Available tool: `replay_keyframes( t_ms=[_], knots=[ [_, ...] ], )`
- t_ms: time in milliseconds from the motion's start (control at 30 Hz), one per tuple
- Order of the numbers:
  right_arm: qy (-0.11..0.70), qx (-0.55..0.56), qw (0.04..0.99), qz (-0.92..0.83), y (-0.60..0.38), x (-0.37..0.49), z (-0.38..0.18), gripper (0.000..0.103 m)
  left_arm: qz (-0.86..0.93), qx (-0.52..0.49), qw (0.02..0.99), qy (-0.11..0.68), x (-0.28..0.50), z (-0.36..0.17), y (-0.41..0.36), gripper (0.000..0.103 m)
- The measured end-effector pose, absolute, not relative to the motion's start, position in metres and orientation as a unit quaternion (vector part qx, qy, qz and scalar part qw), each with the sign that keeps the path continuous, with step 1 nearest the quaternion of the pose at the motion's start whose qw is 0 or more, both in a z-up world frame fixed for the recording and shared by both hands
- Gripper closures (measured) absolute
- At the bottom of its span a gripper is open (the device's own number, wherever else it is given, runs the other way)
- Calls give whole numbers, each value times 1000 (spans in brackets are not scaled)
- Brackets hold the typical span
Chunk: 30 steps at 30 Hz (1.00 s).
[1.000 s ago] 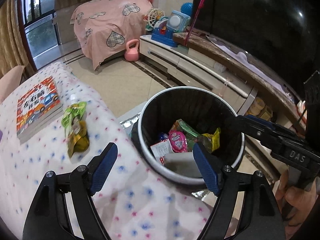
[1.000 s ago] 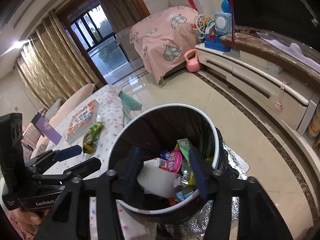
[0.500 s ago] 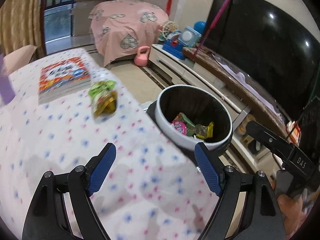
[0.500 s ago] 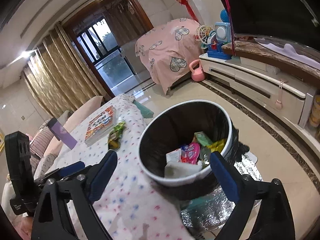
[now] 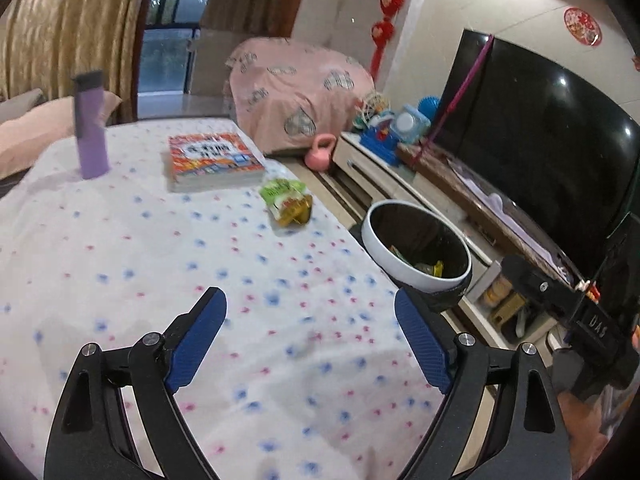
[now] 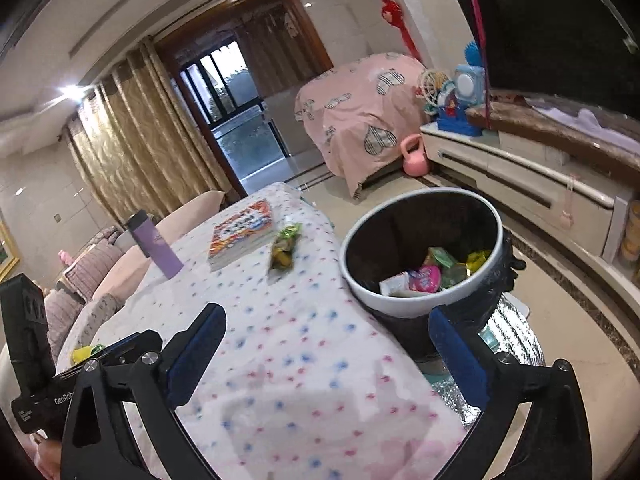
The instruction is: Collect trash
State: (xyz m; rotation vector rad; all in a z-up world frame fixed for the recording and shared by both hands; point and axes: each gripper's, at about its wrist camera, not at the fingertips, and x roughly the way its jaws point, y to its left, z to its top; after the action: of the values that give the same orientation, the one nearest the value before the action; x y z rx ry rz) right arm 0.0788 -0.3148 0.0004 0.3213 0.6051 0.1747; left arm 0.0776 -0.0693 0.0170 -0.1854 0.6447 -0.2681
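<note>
A green and gold snack wrapper (image 5: pixel 289 202) (image 6: pixel 285 247) lies on the dotted tablecloth (image 5: pixel 160 264) (image 6: pixel 280 340) near its far right edge, just before a book. A white-rimmed black trash bin (image 5: pixel 416 248) (image 6: pixel 420 248) stands beside the table and holds several wrappers. My left gripper (image 5: pixel 310 344) hovers over the cloth well short of the wrapper; its jaws are opening and nothing is between them. My right gripper (image 6: pixel 328 356) stands wide open and empty over the table's corner, with the bin ahead to the right. Each view shows the other gripper at its edge.
A colourful book (image 5: pixel 212 160) (image 6: pixel 242 234) and a purple bottle (image 5: pixel 90 124) (image 6: pixel 154 244) stand further back on the table. A TV (image 5: pixel 540 140), a low cabinet (image 6: pixel 520 184), a pink kettlebell (image 6: pixel 414 156) and a pink-covered piece of furniture (image 6: pixel 360 116) line the far side.
Both grippers pulled back from over the bin to above the table. The right gripper's jaws opened wide and let a white piece drop into the bin. The left view swung left.
</note>
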Motion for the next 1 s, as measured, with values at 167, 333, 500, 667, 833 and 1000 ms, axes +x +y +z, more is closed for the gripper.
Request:
replay_keyframes(
  t_ms=[167, 333, 500, 667, 833, 1000],
  knots=[
    [231, 120, 962, 81, -298, 47, 32, 0, -111, -84, 953, 270, 49, 26, -59, 0],
    [166, 75, 982, 45, -285, 19, 30, 0, -79, -46, 970, 224, 26, 21, -60, 0],
    [158, 48, 986, 22, -274, 14, 9, 0, -49, -12, 979, 196, 14, 9, -63, 0],
    [163, 41, 986, 14, -269, 10, -7, 0, -29, 12, 981, 190, 9, -2, -67, 0],
    [167, 41, 985, 10, -269, 6, -12, 0, -22, 3, 981, 195, 8, -6, -60, 0],
    [165, 42, 985, 11, -269, 3, -13, 0, -18, 0, 981, 195, 5, -7, -59, 0]
  ],
)
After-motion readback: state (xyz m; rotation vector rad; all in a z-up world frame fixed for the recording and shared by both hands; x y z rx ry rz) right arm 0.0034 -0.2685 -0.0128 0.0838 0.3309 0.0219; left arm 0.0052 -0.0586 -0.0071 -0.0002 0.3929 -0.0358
